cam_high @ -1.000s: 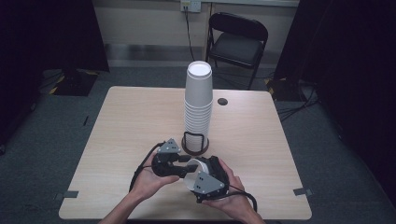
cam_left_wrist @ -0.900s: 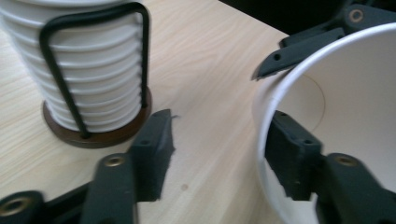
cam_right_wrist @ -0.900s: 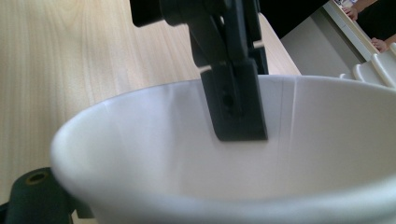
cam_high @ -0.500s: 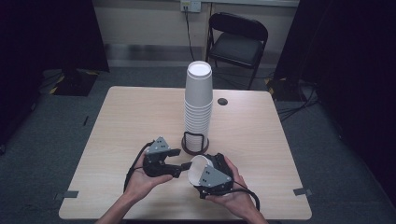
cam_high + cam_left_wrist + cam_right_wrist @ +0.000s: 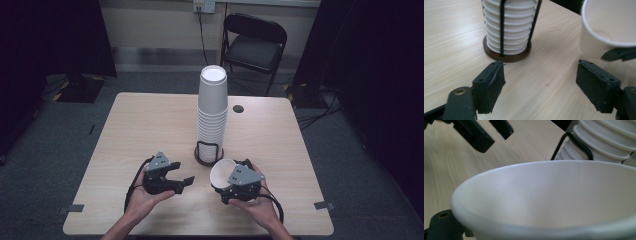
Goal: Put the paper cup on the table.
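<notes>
A tall stack of white paper cups (image 5: pixel 212 107) stands upside down in a black wire holder (image 5: pixel 208 152) with a brown base, at the table's middle. My right gripper (image 5: pixel 223 183) is shut on a single white cup (image 5: pixel 223 173), which lies tilted with its mouth toward the left gripper. In the right gripper view this cup (image 5: pixel 554 195) hides most of the jaws. My left gripper (image 5: pixel 184 181) is open just left of the cup; its jaws have just been opening. In the left gripper view its pads (image 5: pixel 496 85) stand wide apart with bare table between them, and the cup (image 5: pixel 609 22) is at the upper right.
The wooden table (image 5: pixel 145 125) has free room left and right of the stack. A small dark disc (image 5: pixel 238 108) lies behind the stack. A black folding chair (image 5: pixel 252 42) stands beyond the far edge. Grey tape marks (image 5: pixel 70 208) sit at the near corners.
The two grippers were together at the cup. The left one has let go, opened and drawn away to the left; the right one has moved right with the cup in it.
</notes>
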